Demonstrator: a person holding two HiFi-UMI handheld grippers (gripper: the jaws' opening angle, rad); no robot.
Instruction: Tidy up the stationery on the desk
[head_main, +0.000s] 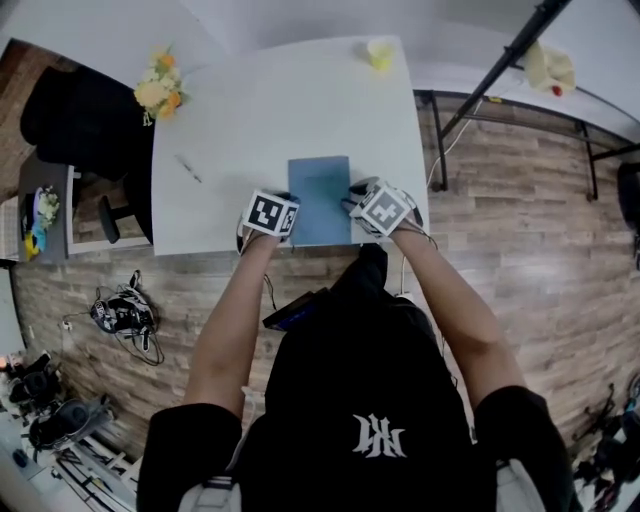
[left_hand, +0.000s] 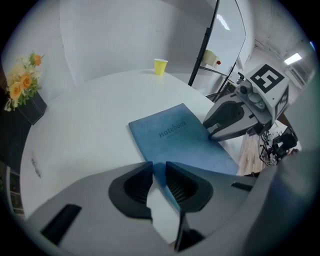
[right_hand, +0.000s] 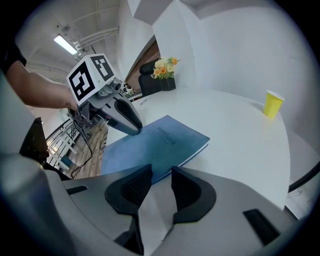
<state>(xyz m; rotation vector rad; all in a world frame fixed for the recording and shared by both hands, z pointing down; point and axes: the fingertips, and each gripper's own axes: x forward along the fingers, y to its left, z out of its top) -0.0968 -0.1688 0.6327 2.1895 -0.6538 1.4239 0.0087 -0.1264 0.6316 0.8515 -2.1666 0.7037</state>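
Leaning over the white tabletop (head_main: 250, 110), the person holds both grippers at a blue notebook (head_main: 320, 200) that lies flat near the front edge. The left gripper (left_hand: 157, 169) is at the notebook's left edge, its jaws a narrow gap apart with that edge showing between them, not pinched. The right gripper (right_hand: 161, 172) is at the right edge, jaws spread a little wider, gripping nothing. A thin pen (head_main: 188, 168) lies further left. A yellow cup (head_main: 379, 54) stands at the far side, well apart.

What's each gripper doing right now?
Left gripper: open, notebook edge between its jaws, not gripped.
Right gripper: open, empty.
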